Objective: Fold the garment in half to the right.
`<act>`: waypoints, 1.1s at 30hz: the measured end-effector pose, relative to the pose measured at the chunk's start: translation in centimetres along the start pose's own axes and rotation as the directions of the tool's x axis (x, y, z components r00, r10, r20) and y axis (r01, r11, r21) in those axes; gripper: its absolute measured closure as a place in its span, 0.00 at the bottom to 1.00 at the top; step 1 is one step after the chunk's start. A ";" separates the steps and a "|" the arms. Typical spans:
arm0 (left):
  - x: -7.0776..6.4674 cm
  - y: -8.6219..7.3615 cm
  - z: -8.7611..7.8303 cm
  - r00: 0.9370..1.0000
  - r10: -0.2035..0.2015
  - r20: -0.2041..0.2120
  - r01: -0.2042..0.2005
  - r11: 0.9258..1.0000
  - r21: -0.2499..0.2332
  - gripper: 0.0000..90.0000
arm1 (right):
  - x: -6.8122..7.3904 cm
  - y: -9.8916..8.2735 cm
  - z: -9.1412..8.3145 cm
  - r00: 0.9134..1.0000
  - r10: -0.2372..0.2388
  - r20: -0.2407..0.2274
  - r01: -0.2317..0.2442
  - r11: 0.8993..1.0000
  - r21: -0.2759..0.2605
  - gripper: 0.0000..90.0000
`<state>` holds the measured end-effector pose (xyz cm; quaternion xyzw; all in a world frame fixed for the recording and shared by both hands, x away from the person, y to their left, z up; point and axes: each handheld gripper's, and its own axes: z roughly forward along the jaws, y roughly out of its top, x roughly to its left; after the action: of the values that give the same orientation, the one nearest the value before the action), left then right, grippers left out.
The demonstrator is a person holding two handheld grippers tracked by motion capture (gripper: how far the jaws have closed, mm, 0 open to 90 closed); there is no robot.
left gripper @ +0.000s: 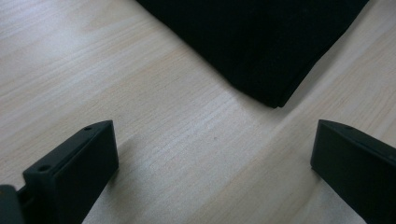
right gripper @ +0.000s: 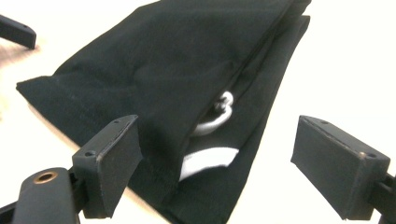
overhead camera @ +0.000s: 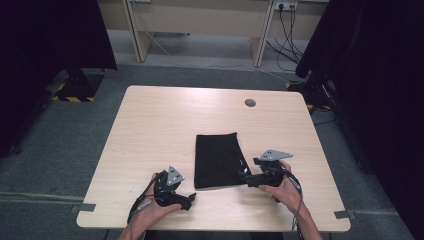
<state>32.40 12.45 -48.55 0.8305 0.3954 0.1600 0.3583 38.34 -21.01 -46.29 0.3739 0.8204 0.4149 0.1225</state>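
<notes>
Folded black cloth (overhead camera: pixel 218 161) lay flat on the light wood table (overhead camera: pixel 150 130), a bit right of centre and toward the person's edge. It looked like a folded garment or bag, can't tell which; the right gripper view showed stacked layers (right gripper: pixel 154 79), a white label (right gripper: pixel 208 161) and a pale cord loop or ring (right gripper: pixel 215 119) tucked between them.

Left gripper (overhead camera: pixel 188 200) sat near the table's front edge, just beside the cloth's near-left corner, not touching it. Its jaws were spread wide, nothing between them but bare table in the left gripper view, with the cloth corner (left gripper: pixel 273 100) ahead and between the jaws' line. Probably lined up on that corner so it could be pinched.

Right gripper (overhead camera: pixel 242 176) was at the cloth's right edge, near the front-right corner, jaws also wide apart and released. In the right gripper view the left-hand jaw sat over or against the folded edge and the other jaw was off over bare table, so the edge layers lay between them. Contact with the cloth unclear.

Both hands low, one at each near corner: likely set for a two-point pickup or an unfold.
</notes>
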 end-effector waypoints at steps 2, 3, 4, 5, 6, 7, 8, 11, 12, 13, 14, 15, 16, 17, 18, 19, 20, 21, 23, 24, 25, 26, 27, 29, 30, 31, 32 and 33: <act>0.0 0.0 0.0 1.000 0.000 0.000 0.000 1.000 0.000 0.00 | 0.1 -0.2 -0.2 1.000 -0.006 0.000 0.006 1.000 0.002 0.18; 0.0 0.0 0.0 1.000 0.000 0.000 0.000 1.000 0.000 0.00 | 0.2 -0.3 -0.3 1.000 -0.008 0.005 0.008 1.000 0.000 0.18; 0.0 0.0 0.0 1.000 0.000 0.000 0.000 1.000 0.000 0.00 | 0.2 -0.4 -0.4 1.000 -0.010 0.009 0.010 1.000 -0.001 0.18; 0.0 0.0 0.0 1.000 0.000 0.000 0.000 1.000 0.000 0.00 | 0.3 -0.4 -0.5 1.000 -0.012 0.011 0.012 1.000 -0.001 0.18; 0.0 0.0 0.0 1.000 0.000 0.000 0.000 1.000 -0.001 0.00 | 0.4 -0.5 -0.6 1.000 -0.014 0.011 0.014 1.000 -0.002 0.18; 0.0 0.0 0.0 1.000 0.000 0.000 0.000 1.000 0.000 0.00 | 0.5 -0.5 -0.7 1.000 -0.015 0.011 0.015 1.000 -0.002 0.18; 0.0 0.0 0.0 1.000 0.000 0.000 0.000 1.000 0.000 0.00 | 0.7 -0.6 -0.8 1.000 -0.017 0.010 0.017 1.000 -0.002 0.18; 0.0 0.0 0.0 1.000 0.000 0.000 0.000 1.000 0.000 0.00 | 1.1 -0.9 -1.0 0.999 -0.031 0.010 0.031 1.000 0.006 0.18; 0.0 0.0 0.0 1.000 0.000 0.000 0.000 1.000 -0.001 0.00 | 1.1 -1.0 -1.0 0.999 -0.034 0.010 0.034 0.999 0.008 0.18; 0.0 0.0 0.0 1.000 0.000 0.000 0.000 1.000 -0.001 0.00 | 1.2 -1.1 -1.1 0.999 -0.038 0.010 0.038 0.999 0.013 0.18; 0.0 0.0 0.0 1.000 0.000 0.000 0.000 1.000 0.000 0.00 | 1.2 -1.2 -1.1 0.999 -0.042 0.012 0.042 0.999 0.015 0.18; 0.0 0.0 0.0 1.000 0.000 0.000 0.000 1.000 0.000 0.00 | 1.3 -1.3 -1.2 0.999 -0.041 0.012 0.041 0.999 0.017 0.18; 0.0 0.0 0.0 1.000 0.000 0.000 0.000 1.000 0.000 0.00 | 1.3 -1.4 -1.3 0.999 -0.040 0.012 0.040 0.999 0.016 0.18; 0.0 0.0 0.0 1.000 0.000 0.000 0.000 1.000 -0.001 0.00 | 1.3 -1.5 -1.4 0.999 -0.039 0.011 0.038 0.999 0.017 0.18; 0.0 0.0 0.0 1.000 0.000 0.000 0.000 1.000 0.000 0.00 | 1.2 -1.6 -1.5 0.999 -0.039 0.010 0.038 0.999 0.018 0.18; 0.0 0.0 0.0 1.000 0.000 0.000 0.000 1.000 0.000 0.00 | 1.2 -1.7 -1.5 0.999 -0.039 0.011 0.038 0.999 0.018 0.18; 0.0 0.0 0.0 1.000 0.000 0.000 0.000 1.000 0.000 0.00 | 1.2 -1.8 -1.6 0.999 -0.036 0.013 0.036 0.999 0.018 0.18; 0.0 0.0 0.0 1.000 0.000 0.000 0.000 1.000 -0.001 0.00 | 1.2 -1.9 -1.7 0.999 -0.035 0.014 0.035 0.999 0.018 0.18; 0.0 0.0 0.0 1.000 0.000 0.000 0.000 1.000 0.000 0.00 | 1.2 -2.0 -1.9 0.999 -0.031 0.017 0.031 0.999 0.018 0.18; 0.0 0.0 0.0 1.000 0.000 0.000 0.000 1.000 -0.001 0.00 | 1.2 -2.1 -1.9 0.999 -0.033 0.019 0.032 0.999 0.019 0.18; 0.0 0.0 0.0 1.000 0.000 -0.001 0.000 1.000 0.000 0.00 | 1.2 -2.2 -2.0 0.999 -0.035 0.021 0.035 0.999 0.020 0.18; 0.0 0.0 0.0 1.000 -0.001 0.000 0.001 1.000 -0.001 0.00 | 1.2 -2.2 -2.1 0.999 -0.035 0.024 0.035 0.999 0.022 0.18; 0.0 0.0 0.0 1.000 -0.001 0.000 0.001 1.000 -0.001 0.00 | 1.3 -2.3 -2.2 0.999 -0.036 0.027 0.036 0.999 0.023 0.18; 0.0 0.0 0.0 1.000 -0.001 -0.001 0.001 1.000 -0.001 0.00 | 1.3 -2.5 -2.5 0.999 -0.033 0.030 0.032 0.999 0.023 0.18; 0.0 0.0 0.0 1.000 -0.001 -0.001 0.001 1.000 -0.001 0.00 | 1.4 -2.7 -2.7 0.999 -0.029 0.032 0.028 0.999 0.025 0.18; 0.0 0.0 0.0 1.000 -0.001 -0.001 0.001 1.000 -0.001 0.00 | 1.4 -2.8 -2.9 0.999 -0.030 0.034 0.030 0.999 0.024 0.18; 0.0 0.0 0.0 1.000 -0.002 -0.001 0.002 1.000 -0.001 0.00 | 1.4 -2.9 -3.1 0.999 -0.030 0.035 0.030 0.999 0.024 0.18; 0.0 0.0 0.0 1.000 -0.002 -0.001 0.002 1.000 -0.001 0.00 | 1.4 -3.1 -3.3 0.999 -0.032 0.036 0.031 0.999 0.022 0.18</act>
<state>32.38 12.45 -48.56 0.8299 0.3962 0.1605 0.3587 34.13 -23.14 -46.42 0.3697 0.8283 0.3971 0.1398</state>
